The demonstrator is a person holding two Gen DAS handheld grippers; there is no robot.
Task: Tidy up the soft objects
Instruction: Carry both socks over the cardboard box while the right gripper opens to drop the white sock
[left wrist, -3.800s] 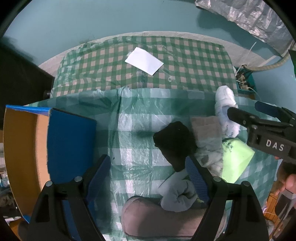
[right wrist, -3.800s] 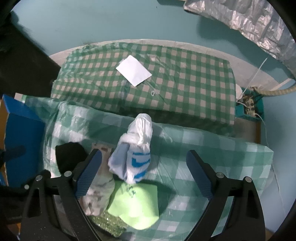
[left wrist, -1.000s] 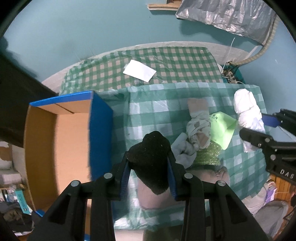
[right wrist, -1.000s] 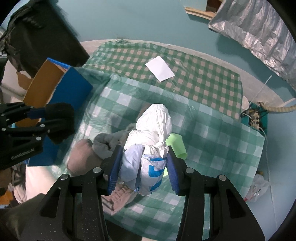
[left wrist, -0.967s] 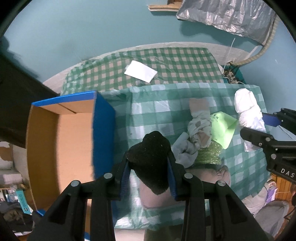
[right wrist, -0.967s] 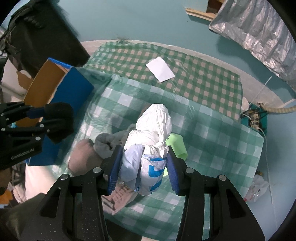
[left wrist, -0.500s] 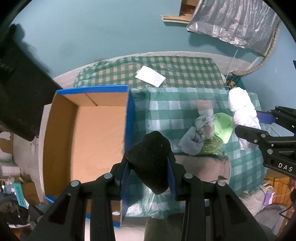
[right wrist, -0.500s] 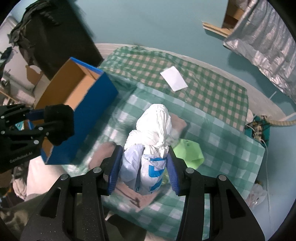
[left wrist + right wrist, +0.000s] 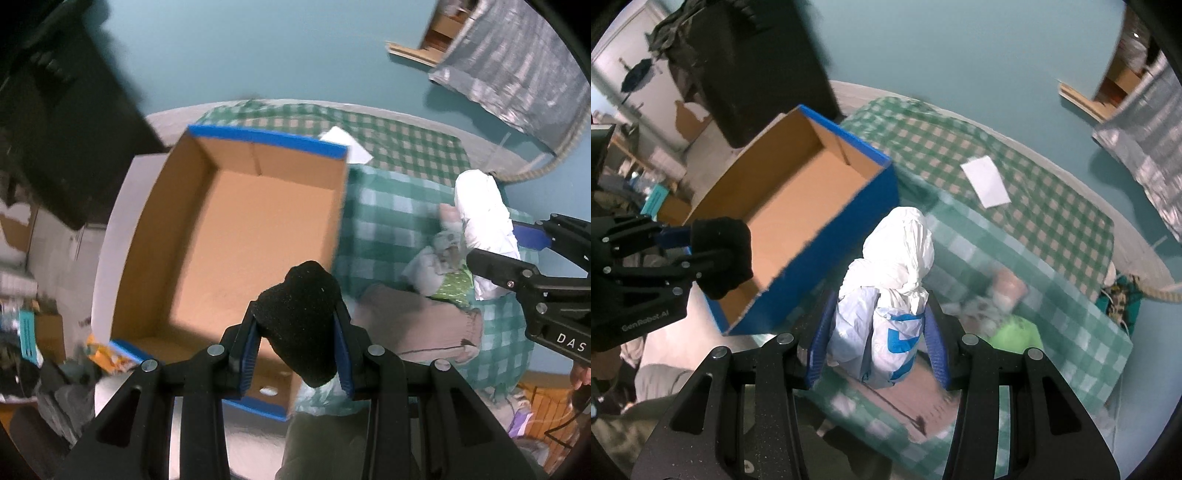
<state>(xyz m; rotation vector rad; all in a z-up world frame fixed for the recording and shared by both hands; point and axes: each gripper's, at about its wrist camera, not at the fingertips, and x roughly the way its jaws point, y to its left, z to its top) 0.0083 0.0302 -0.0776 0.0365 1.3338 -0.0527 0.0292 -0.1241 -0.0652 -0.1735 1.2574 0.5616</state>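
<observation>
Lettering "DAS" in white on my right gripper (image 9: 532, 254) body, cut off at the frame edge. "GenRobot.AI" in grey on my left gripper (image 9: 701, 245) body.

Left gripper (image 9: 297, 352) with black sock (image 9: 301, 323) now raised from the table to over the open box (image 9: 236, 236).

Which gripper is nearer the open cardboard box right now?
Left. The left gripper, clamped on the black sock, hangs over the cardboard box's near edge; the right gripper, holding the white bag bundle, is off beside it, over the tablecloth.
</observation>
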